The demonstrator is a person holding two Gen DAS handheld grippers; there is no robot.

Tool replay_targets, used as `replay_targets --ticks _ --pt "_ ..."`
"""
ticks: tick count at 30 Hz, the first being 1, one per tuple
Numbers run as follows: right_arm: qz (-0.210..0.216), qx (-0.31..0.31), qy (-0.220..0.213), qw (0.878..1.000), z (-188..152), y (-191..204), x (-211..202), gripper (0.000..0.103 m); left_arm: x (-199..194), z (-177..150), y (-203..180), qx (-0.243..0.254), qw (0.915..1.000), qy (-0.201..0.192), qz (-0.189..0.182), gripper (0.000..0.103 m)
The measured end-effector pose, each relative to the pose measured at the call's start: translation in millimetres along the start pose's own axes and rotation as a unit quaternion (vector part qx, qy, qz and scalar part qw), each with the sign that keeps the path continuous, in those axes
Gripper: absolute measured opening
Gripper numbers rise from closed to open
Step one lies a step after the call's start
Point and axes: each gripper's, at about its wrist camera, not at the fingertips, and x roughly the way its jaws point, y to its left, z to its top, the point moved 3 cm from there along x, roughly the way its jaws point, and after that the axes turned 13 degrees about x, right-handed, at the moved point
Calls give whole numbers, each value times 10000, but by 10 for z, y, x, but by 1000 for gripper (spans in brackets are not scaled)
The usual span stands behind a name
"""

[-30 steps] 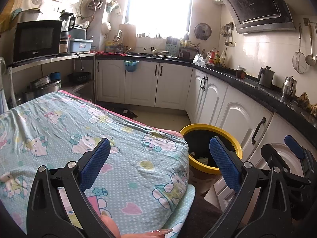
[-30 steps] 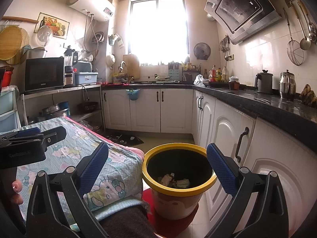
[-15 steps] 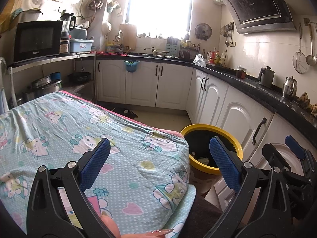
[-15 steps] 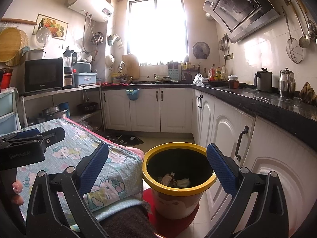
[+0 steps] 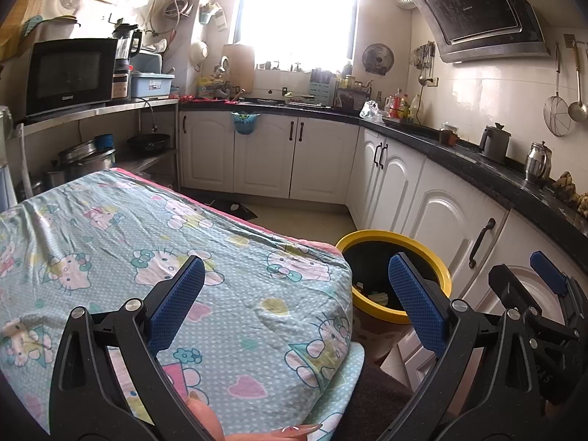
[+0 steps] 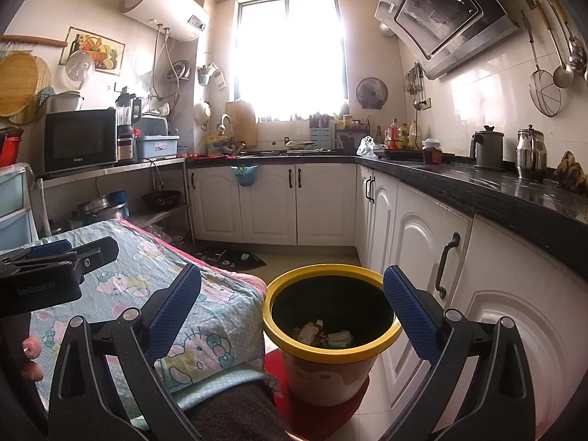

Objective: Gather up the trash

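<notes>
A yellow-rimmed trash bin (image 6: 332,345) stands on the floor beside the white cabinets, with several scraps of trash (image 6: 319,332) at its bottom. My right gripper (image 6: 292,305) hovers open just above and in front of the bin, nothing between its blue pads. My left gripper (image 5: 296,301) is open over the table covered with a cartoon-cat cloth (image 5: 147,257), holding nothing. The same bin (image 5: 395,275) shows at the table's right corner in the left wrist view. The right gripper's body appears at that view's right edge.
White cabinets (image 6: 411,242) and a black counter (image 6: 496,191) with a kettle and flask run along the right. A microwave (image 6: 79,139) sits on a shelf at left. A dark mat (image 6: 235,259) lies on the floor ahead. A person's fingers (image 6: 31,356) show at the lower left.
</notes>
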Motion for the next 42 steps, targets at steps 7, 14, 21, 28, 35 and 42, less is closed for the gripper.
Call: replay_targets --ticks 7,14,21,28,35,42 --pt "-5 12 -6 10000 -4 12 -3 97 0 -1 4 6 10000 -1 8 92" --pt "2 18 -26 10000 -2 23 -8 97 -6 -2 7 22 10000 -11 25 92" --pt "-23 46 -50 10000 -16 39 -30 97 -1 -2 13 15 10000 0 29 92" --pt "-18 52 -47 10000 -16 40 -31 97 -8 1 11 19 10000 -5 25 92" --pt "-17 63 -13 10000 -8 45 -28 97 4 11 47 84 9999 69 23 92" --pt "477 -332 742 9956 -66 576 269 97 -180 -193 666 -505 9964 617 295 92"
